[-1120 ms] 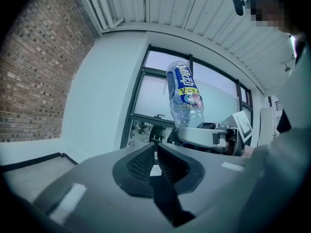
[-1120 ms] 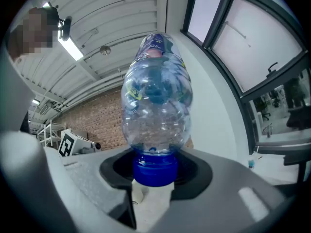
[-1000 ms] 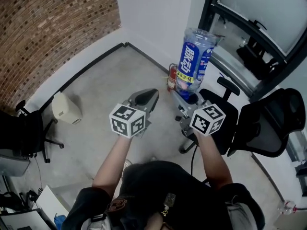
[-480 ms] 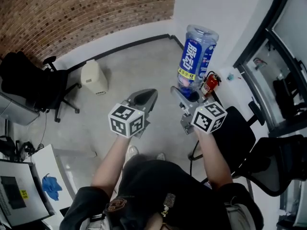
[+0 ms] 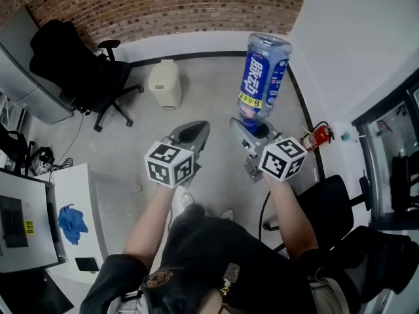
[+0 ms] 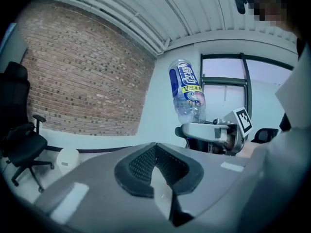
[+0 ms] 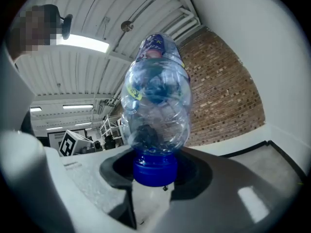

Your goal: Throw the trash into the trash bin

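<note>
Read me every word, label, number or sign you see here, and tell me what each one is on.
Bottle: white characters on its blue label, too blurred to quote.
Its yellow band: print too small to read.
Yellow sticker at the left: too small to read.
Left claw and right claw: square marker patterns only, no words.
Nothing here can be quoted for certain.

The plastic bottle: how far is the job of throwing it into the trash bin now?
Done: the plastic bottle is picked up, and the right claw is shut on its blue cap. In hand: the bottle is held up in the air. The left claw is shut and empty. Left: dropping it in. The cream container near the brick wall may be the bin; the bottle is not in it.
</note>
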A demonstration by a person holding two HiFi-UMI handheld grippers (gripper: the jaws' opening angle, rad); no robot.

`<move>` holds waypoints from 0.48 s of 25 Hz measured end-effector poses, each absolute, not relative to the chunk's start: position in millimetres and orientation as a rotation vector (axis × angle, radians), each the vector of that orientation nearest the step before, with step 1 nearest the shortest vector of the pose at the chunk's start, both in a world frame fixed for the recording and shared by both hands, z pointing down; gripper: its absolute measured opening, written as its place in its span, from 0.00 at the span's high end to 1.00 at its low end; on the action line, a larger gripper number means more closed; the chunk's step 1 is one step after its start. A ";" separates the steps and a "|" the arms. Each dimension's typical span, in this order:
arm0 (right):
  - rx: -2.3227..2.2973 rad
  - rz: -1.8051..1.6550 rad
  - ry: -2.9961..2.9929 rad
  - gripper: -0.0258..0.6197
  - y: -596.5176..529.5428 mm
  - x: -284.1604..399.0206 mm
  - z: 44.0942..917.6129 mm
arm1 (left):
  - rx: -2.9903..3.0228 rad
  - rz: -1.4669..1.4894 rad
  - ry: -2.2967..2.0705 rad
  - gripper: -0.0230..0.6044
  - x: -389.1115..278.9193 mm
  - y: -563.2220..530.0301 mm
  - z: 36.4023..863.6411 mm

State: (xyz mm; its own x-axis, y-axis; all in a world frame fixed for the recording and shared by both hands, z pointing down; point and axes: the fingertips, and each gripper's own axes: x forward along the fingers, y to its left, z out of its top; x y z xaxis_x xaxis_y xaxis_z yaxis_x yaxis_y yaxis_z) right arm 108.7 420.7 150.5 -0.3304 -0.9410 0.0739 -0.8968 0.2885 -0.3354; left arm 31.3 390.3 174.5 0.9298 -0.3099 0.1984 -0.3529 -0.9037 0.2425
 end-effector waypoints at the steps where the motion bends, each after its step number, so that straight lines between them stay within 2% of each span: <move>1: -1.717 -0.487 2.423 0.70 410.3 99.6 151.7 | 2.808 0.229 -0.516 0.95 21.5 380.8 176.5; 12: -1.672 -0.526 2.499 0.70 301.6 29.4 160.7 | 2.756 0.191 -0.611 0.95 -54.3 272.4 194.3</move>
